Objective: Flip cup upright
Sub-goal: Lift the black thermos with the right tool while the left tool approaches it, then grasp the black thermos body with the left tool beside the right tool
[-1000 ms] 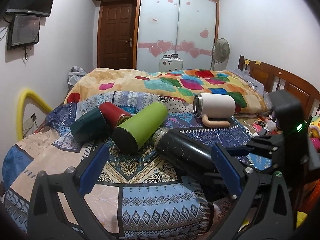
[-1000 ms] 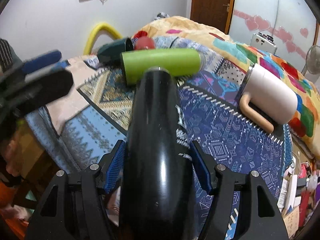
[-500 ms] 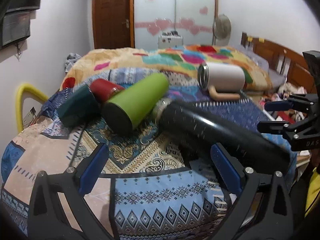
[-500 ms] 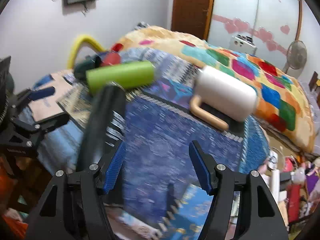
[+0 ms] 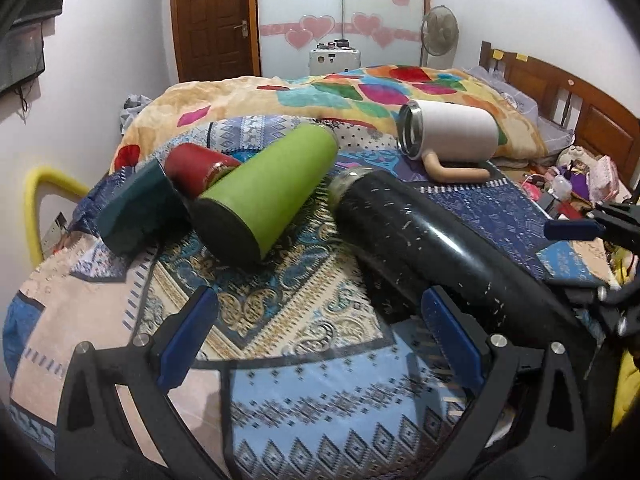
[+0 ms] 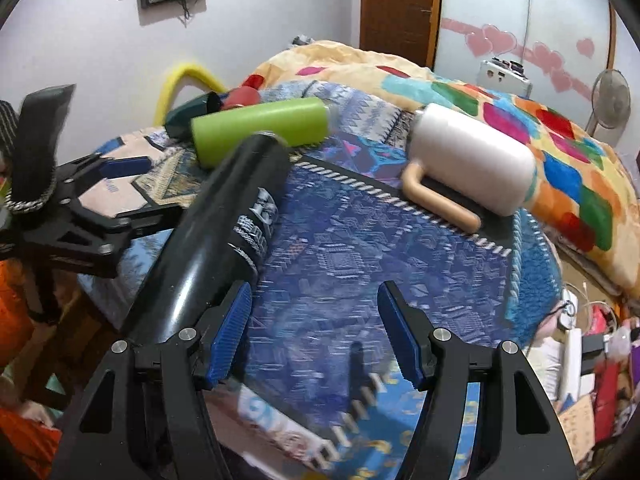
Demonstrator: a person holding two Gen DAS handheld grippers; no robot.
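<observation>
Several cups lie on their sides on a patterned cloth. A long black flask (image 5: 436, 248) (image 6: 216, 248) lies nearest me. Behind it lie a green tumbler (image 5: 268, 188) (image 6: 260, 128), a red cup (image 5: 196, 168), a dark teal cup (image 5: 140, 208) and a white mug with a tan handle (image 5: 452, 140) (image 6: 472, 160). My left gripper (image 5: 316, 340) is open and empty, left of the flask. My right gripper (image 6: 316, 332) is open and empty, with the flask just outside its left finger.
The cloth covers a small table (image 5: 304, 408) in front of a bed with a colourful blanket (image 5: 360, 92). A yellow hoop (image 5: 36, 196) stands at the left. Clutter lies on the floor at the right (image 6: 592, 344).
My right gripper has let go of the black flask and swung to its right. The flask now lies free on the cloth. My left gripper has shifted slightly nearer.
</observation>
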